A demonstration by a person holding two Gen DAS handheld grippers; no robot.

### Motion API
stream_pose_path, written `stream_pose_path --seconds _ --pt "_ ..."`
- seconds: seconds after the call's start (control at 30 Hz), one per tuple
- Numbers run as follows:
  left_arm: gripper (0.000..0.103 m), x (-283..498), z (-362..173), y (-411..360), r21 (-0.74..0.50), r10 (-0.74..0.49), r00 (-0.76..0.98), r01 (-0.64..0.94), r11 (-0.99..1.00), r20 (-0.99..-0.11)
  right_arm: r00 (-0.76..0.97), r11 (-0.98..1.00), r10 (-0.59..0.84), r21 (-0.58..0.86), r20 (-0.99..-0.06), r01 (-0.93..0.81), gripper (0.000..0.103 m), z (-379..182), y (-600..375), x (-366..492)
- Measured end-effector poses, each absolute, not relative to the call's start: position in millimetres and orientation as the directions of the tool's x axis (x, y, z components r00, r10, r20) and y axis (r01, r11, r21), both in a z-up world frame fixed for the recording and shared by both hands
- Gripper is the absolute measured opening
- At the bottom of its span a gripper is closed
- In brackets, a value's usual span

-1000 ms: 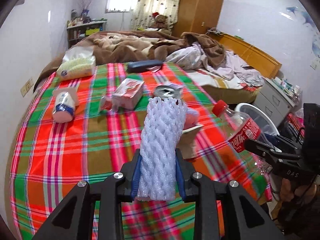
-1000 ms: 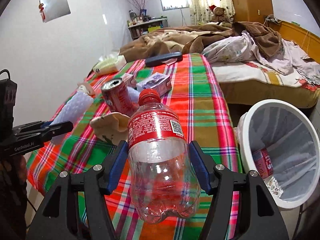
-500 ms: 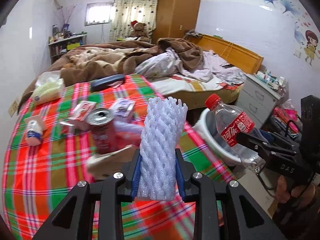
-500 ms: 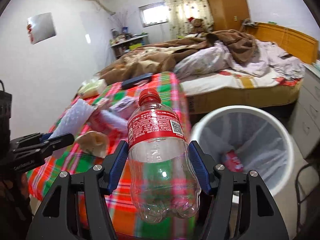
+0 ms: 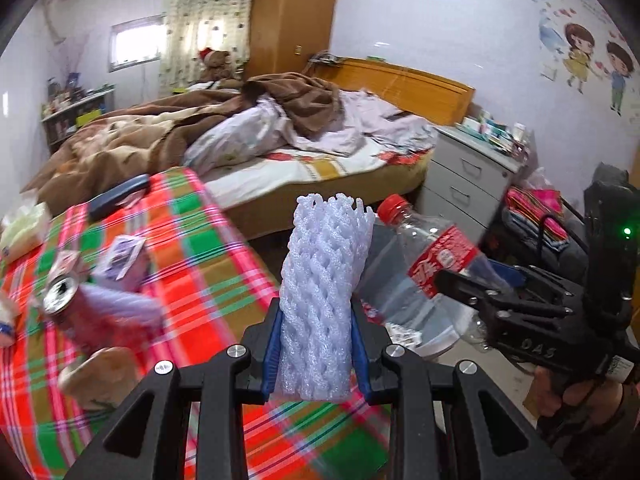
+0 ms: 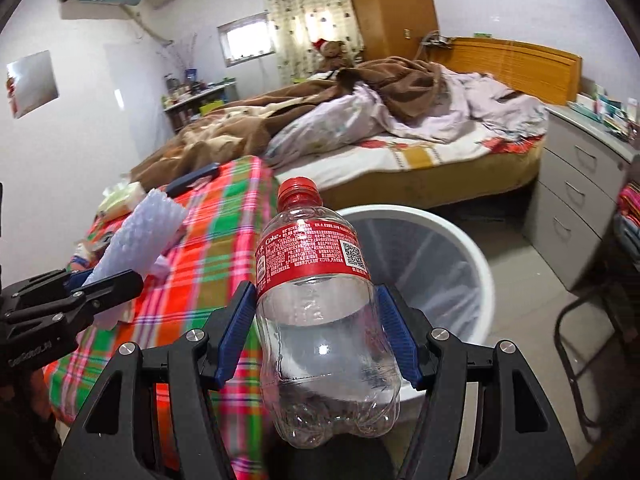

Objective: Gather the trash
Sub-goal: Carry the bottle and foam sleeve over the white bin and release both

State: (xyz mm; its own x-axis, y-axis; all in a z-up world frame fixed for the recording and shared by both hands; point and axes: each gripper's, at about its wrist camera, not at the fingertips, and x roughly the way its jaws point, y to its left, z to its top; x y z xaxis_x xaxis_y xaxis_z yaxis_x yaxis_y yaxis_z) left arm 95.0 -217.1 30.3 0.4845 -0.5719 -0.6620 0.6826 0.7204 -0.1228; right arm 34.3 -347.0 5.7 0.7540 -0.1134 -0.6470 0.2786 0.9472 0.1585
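My left gripper is shut on a white foam net sleeve, which stands upright between the blue pads. My right gripper is shut on an empty clear Coke bottle with a red cap and label. Behind the bottle stands a white trash bin with a liner, on the floor beside the plaid table. The left wrist view shows the bottle in the right gripper, with the bin mostly hidden behind sleeve and bottle. The sleeve also shows at the left of the right wrist view.
On the plaid table lie a drink can, a small carton, a tissue pack and a dark case. A bed lies beyond, grey drawers at right, a chair frame near the bin.
Both grippers have swung right, off the table and toward the bin, each still holding its item. The bin now sits right behind the bottle.
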Motion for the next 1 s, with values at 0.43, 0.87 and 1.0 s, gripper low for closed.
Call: stream_pose_path --seconds 0.43,0.87,1.0 --pt "0.031 105.4 -2.7 -289.9 -0.162 -0.584 0.371 0.73 0.664 -0.722 0.67 0.93 -0.163 0.114 -0.724 0.35 0.064 -15.9 -383.2 38.5" --pt "0.059 125.0 -22.3 -297.8 -0.202 -0.58 0.34 0.711 0.674 -0.741 0.637 0.928 -0.152 0.114 -0.756 0.355 0.064 -29.2 -394.6 45.1" --pt "0.06 123.4 -17.9 -290.2 -0.201 -0.585 0.353 0.708 0.677 -0.73 0.649 0.93 -0.157 0.11 -0.745 0.352 0.064 -26.4 -391.0 43.8"
